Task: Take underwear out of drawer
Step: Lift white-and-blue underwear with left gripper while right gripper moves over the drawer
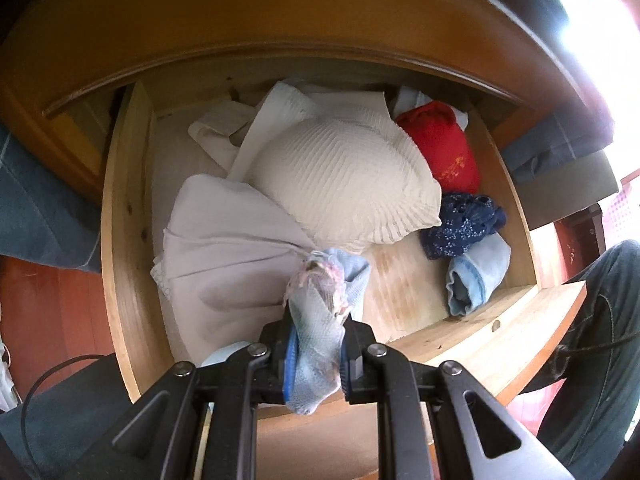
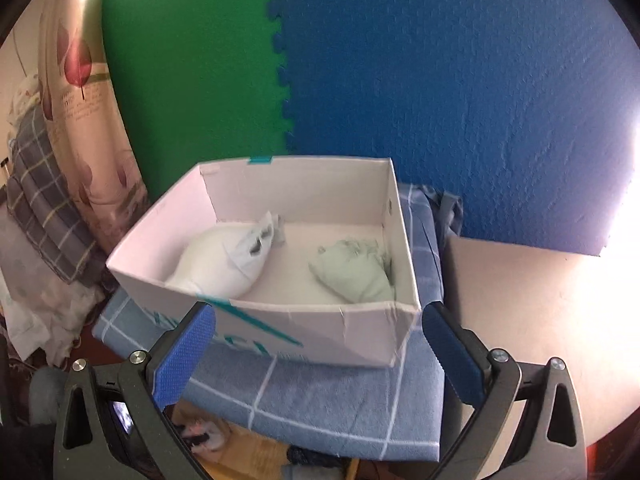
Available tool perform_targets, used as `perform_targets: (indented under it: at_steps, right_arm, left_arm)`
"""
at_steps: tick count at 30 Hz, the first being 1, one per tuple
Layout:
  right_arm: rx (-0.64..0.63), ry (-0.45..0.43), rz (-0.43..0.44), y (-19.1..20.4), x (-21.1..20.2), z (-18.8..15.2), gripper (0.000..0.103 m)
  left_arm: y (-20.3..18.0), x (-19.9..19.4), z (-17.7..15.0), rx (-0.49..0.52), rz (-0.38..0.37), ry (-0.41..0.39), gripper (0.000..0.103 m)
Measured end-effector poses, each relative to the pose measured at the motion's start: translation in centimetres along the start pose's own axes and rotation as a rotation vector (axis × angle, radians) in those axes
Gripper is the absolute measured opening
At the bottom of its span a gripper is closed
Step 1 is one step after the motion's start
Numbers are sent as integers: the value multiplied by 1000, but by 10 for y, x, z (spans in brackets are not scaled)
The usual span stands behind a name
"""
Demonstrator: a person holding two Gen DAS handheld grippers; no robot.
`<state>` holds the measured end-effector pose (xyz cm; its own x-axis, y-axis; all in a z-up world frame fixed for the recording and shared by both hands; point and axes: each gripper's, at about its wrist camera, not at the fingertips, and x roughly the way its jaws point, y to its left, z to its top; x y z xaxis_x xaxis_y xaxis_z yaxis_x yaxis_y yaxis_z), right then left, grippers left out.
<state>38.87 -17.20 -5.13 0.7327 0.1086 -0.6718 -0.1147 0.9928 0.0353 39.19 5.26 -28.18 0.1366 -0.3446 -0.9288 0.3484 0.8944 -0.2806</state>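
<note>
My left gripper (image 1: 316, 344) pinches a pale blue garment (image 1: 320, 320) just above the open drawer (image 1: 124, 216), and it could snag the grey-white cloth (image 1: 224, 256) it touches and drag that out too. My right gripper (image 2: 320, 344) hangs spread and empty before the white box (image 2: 280, 320) (two pieces already inside). A cream ribbed piece (image 1: 344, 184), red bundle (image 1: 440, 148) and navy floral piece (image 1: 460, 220) crowd the drawer.

- One wooden drawer (image 1: 120, 216), open
- Seven garments in view there, among them one red (image 1: 440, 148), one navy (image 1: 460, 224)
- One white box (image 2: 340, 332)
- Two bundles inside: white (image 2: 224, 260), pale green (image 2: 352, 272)
</note>
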Motion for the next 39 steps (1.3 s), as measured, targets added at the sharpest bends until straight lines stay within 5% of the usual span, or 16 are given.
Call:
perform_targets:
  at_steps: [6,9,14,16,24,31,39]
  right_arm:
    - [-34,75,-83,13,36,27,103]
    - [-4,95,-40,9,36,17,103]
    - [-18,146,-55,5,18,-33,103]
    - [22,161,4,-1,5,-54,103]
    - [30,365,44,3,12,-151,103]
    - [-28,506,58,14,75,-208,103]
    - [-92,556,59,33,124,-217,103]
  left_arm:
    - [-6,-48,-7,-7,-16,-137,16]
    - [0,-58,-16,-31,-39,-141,16]
    - [13,-50,-23,-76,-41,-110,16]
    - [11,-54,-20,-73,-42,-129,16]
    - [-2,-86,-24,-45,-30,-177,16]
    - [-15,-194,-29,4,-13,-336,16]
    - [-31,-338,-1,35,65,-622,16]
